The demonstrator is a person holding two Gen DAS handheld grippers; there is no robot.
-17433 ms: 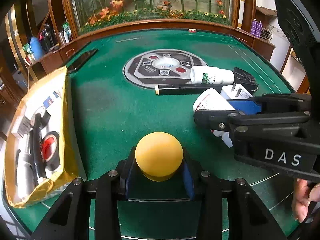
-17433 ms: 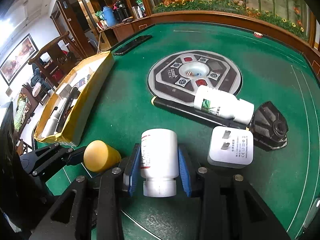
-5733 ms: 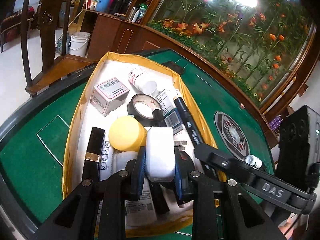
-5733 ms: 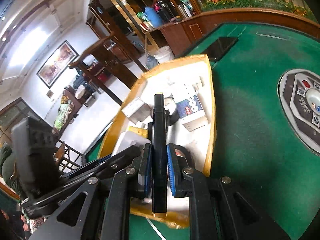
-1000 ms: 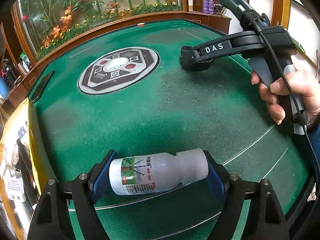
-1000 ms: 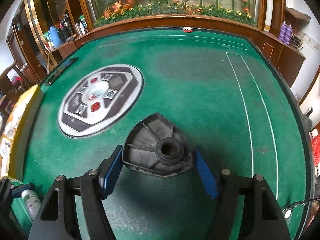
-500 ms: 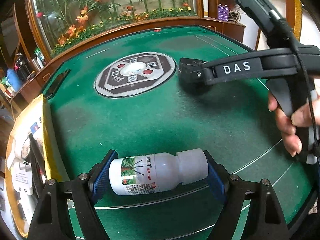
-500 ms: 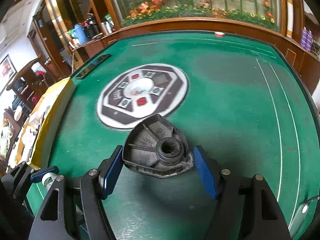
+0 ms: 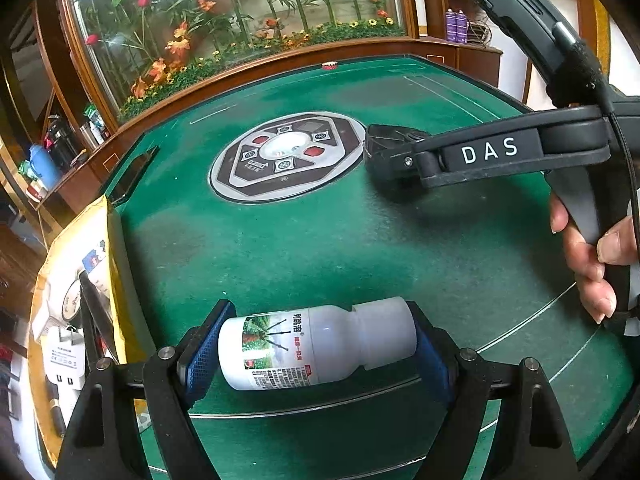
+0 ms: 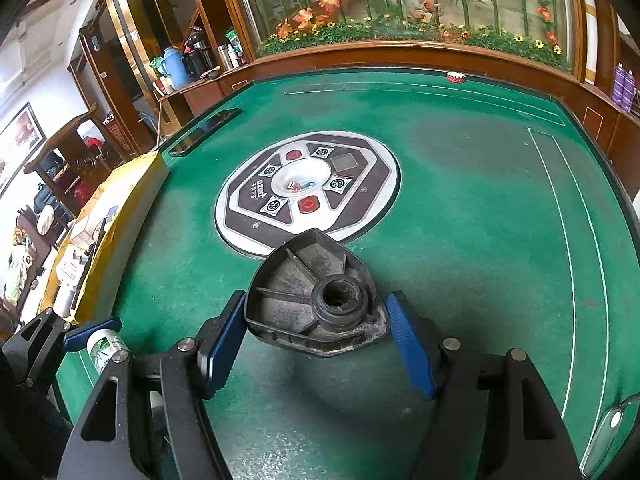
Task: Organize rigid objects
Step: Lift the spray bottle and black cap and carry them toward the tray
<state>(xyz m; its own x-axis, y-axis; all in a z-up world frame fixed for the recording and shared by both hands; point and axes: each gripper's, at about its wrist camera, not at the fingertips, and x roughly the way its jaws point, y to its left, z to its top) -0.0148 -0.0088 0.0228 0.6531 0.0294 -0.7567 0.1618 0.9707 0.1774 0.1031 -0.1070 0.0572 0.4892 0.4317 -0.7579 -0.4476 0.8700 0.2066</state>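
My left gripper (image 9: 316,346) is shut on a white plastic bottle (image 9: 316,346) with a printed label, held sideways above the green table. My right gripper (image 10: 316,336) is shut on a black ribbed plastic part (image 10: 316,300) with a round socket; it also shows in the left wrist view (image 9: 384,150), by the round panel. The yellow-rimmed tray (image 9: 114,280) with several stowed items lies to the left of the left gripper. In the right wrist view the tray (image 10: 132,196) is at far left and the bottle (image 10: 104,346) shows at lower left.
A round dice panel (image 10: 308,188) sits in the middle of the green table (image 10: 480,208). A black phone (image 10: 206,130) lies at the far left edge. A wooden rail and a planter run along the back. A hand (image 9: 592,256) holds the right gripper's handle.
Both grippers have swung left toward the tray with their loads. The black part is now lifted and sits nearer the round panel; more of the tray shows in both views.
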